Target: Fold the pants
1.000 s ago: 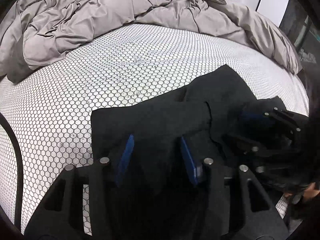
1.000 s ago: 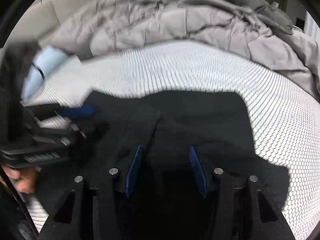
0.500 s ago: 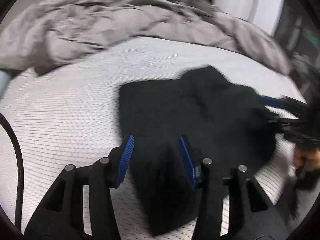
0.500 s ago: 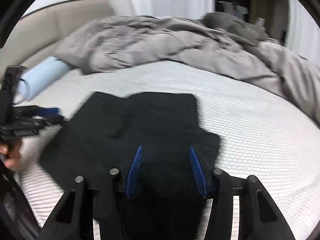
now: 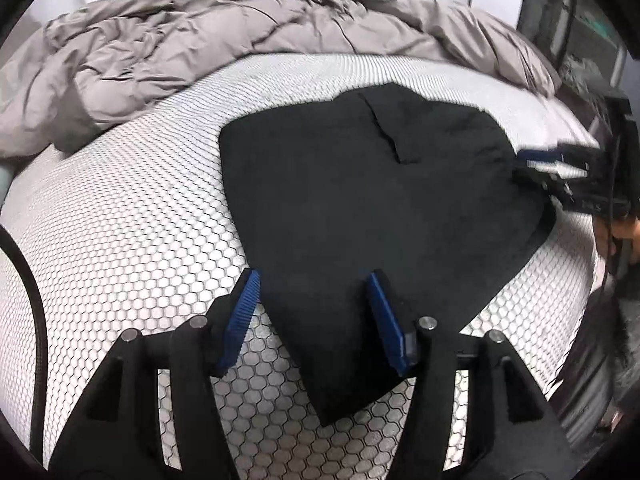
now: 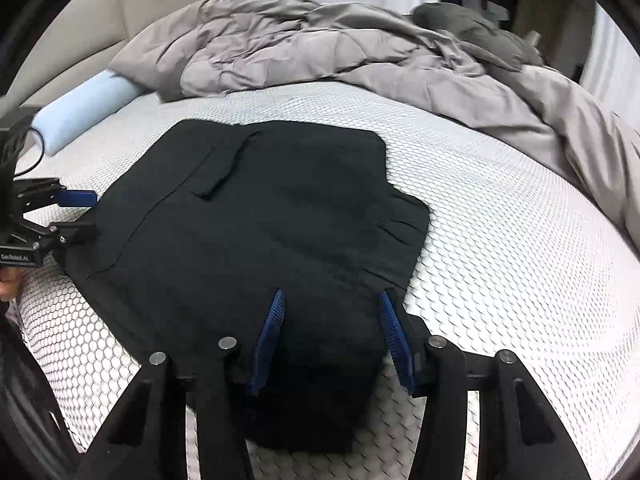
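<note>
The black pants [image 5: 360, 200] lie folded flat on the white honeycomb-patterned mattress [image 5: 120, 240]; they also show in the right wrist view [image 6: 260, 220]. My left gripper [image 5: 312, 284] is open, its blue pads either side of the near corner of the pants, holding nothing. My right gripper [image 6: 330, 300] is open over the near edge of the pants, holding nothing. The left gripper shows at the pants' left edge in the right wrist view [image 6: 76, 212]. The right gripper shows at the right edge in the left wrist view [image 5: 560, 164].
A rumpled grey duvet [image 5: 200, 40] is bunched along the far side of the bed, also in the right wrist view [image 6: 360, 48]. A light blue bolster [image 6: 80, 108] lies at the far left by a beige headboard [image 6: 100, 12]. The mattress edge drops off at right [image 5: 580, 340].
Both grippers have pulled back from the pants and risen; the pants now lie folded and flat on the mattress, farther from both cameras. Both grippers stay open.
</note>
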Demonstrator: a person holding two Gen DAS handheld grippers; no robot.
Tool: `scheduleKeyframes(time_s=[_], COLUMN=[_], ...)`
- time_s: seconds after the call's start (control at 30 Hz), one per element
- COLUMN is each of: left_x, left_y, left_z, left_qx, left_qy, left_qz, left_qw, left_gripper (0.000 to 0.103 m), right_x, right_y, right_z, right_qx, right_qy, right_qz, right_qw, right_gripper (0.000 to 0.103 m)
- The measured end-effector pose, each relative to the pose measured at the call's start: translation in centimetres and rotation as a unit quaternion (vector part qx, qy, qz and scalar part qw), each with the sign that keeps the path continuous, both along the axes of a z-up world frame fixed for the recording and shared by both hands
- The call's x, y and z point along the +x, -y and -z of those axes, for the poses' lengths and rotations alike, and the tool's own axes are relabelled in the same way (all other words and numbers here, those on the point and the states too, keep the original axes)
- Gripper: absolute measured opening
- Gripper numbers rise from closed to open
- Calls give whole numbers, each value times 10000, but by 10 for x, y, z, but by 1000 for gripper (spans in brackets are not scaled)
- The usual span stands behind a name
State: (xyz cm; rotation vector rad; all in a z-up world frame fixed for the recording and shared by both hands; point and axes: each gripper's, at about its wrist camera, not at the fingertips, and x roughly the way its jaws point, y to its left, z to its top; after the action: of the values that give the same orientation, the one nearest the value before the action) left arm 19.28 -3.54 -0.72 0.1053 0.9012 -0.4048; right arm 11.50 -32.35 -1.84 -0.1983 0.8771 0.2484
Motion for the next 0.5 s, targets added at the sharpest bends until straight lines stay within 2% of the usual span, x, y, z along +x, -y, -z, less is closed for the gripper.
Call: scheduleKeyframes(time_s=[0.13,0.2,0.23,0.3,0.37,0.4,0.43,0.5], left_x=[-9,-11,-13,-14,-20,-22,-23,-24], left_y=[13,30,39,54,56,53,48,38], left_z=[-13,-10,-6,5,9,9,7,4], left_qx=[-345,-173,11,424,701,736,729,681], left_qy=[134,110,64,-11,57,43,-11,-69], left_qz=[297,528,628,823,906,928,923,858], left_qw=[9989,9984,9980,9957,9934,9929,9931,9940], left_gripper=[54,55,55,55,59,60,62,63], right_x=[-9,-6,-6,-10,-17,-18,-18,-15], right_y=[10,5,0,-21,-30,-27,-17,6], right_z=[-12,-10,-8,0,9,11,11,6], right_qx=[699,936,799,102,-781,-905,-843,-123], right_qy=[-78,-204,-202,-112,7,1,-74,-312], right_qz=[-98,-237,-285,-446,-503,-447,-321,-171], right_qw=[9975,9951,9962,9989,9957,9949,9959,9993], right_gripper=[55,57,61,62,62,66,73,73])
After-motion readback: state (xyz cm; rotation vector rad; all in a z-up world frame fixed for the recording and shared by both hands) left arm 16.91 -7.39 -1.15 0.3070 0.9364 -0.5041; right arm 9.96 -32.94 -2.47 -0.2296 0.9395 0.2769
